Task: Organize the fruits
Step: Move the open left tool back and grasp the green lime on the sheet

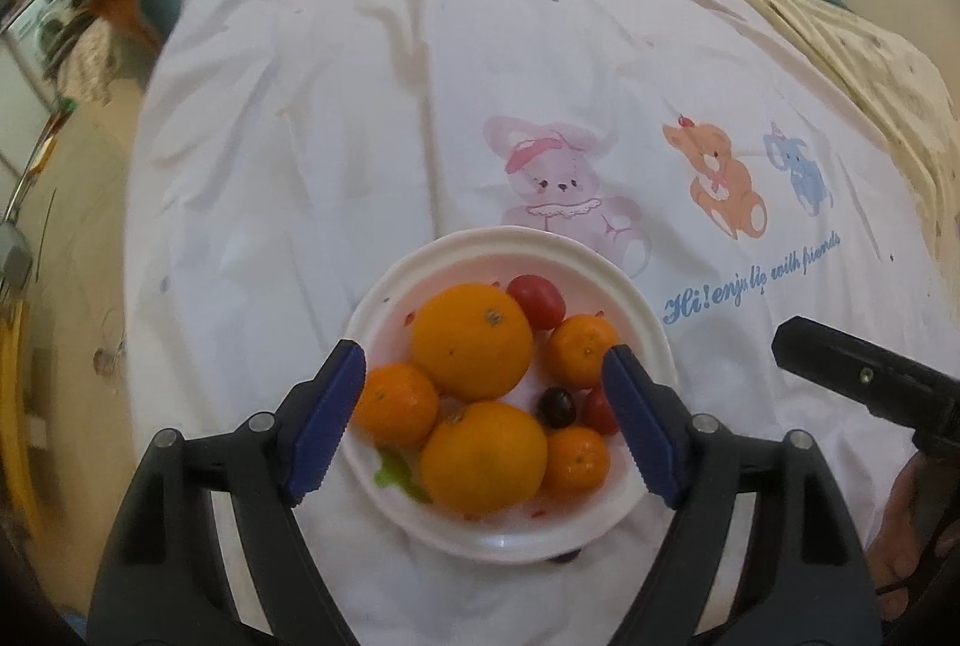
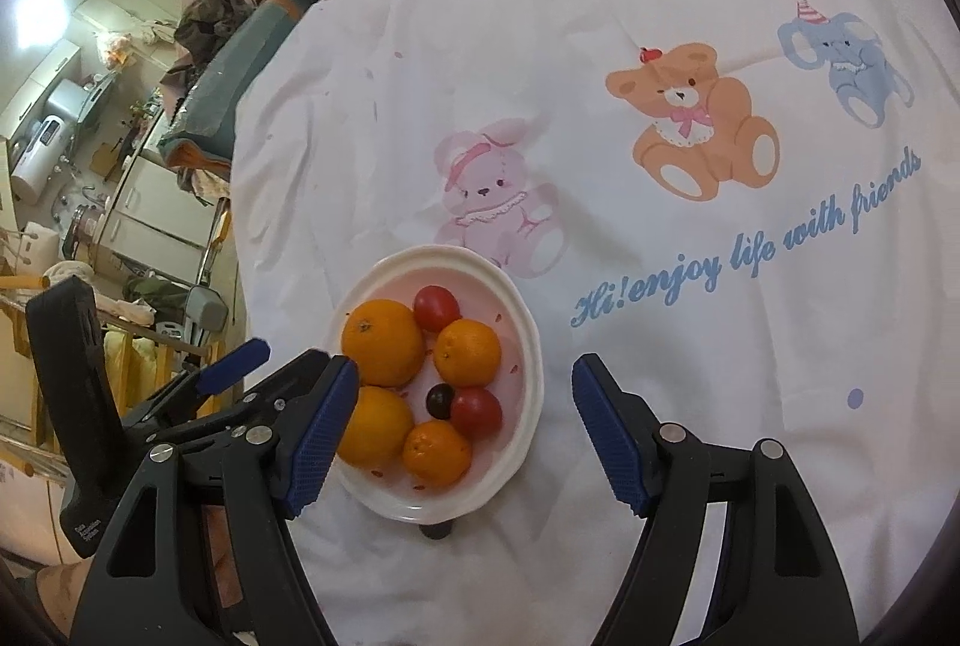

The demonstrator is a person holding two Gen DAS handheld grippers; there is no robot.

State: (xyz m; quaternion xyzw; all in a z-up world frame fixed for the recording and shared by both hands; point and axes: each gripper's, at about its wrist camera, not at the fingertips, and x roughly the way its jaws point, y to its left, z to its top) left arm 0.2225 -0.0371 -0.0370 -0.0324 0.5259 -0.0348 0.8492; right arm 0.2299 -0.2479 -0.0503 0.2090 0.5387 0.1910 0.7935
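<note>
Nearest the lens in the left wrist view, the left gripper [image 1: 486, 409] stands with its blue pads spread wide and nothing between them; it hangs above the near half of the white plate [image 1: 651, 340], touching no fruit. In the right wrist view the right gripper [image 2: 462, 433] is likewise wide open and empty, its left pad over the plate's near-left edge and its right pad over bare cloth to the plate's right. Outward from the jaws, the plate holds the fruit in one close cluster: a large orange [image 1: 471, 340] at the middle, a second large orange [image 1: 483, 457] nearer, small mandarins at the left, right and near-right, a cherry tomato [image 1: 537, 301] at the far side, and a dark grape [image 1: 557, 406] wedged beside a second tomato. A further dark object shows under the plate's near rim; what it is cannot be told. The plate rests on a white cloth [image 1: 360, 135] printed with cartoon animals, which is creased and looks soft. Judged risks: the rounded fruits touch one another, so a pad nudging one could roll its neighbours off the shallow rim; pressing on the rim could tip the plate on this yielding surface; and the two grippers, working close together, could collide.
</note>
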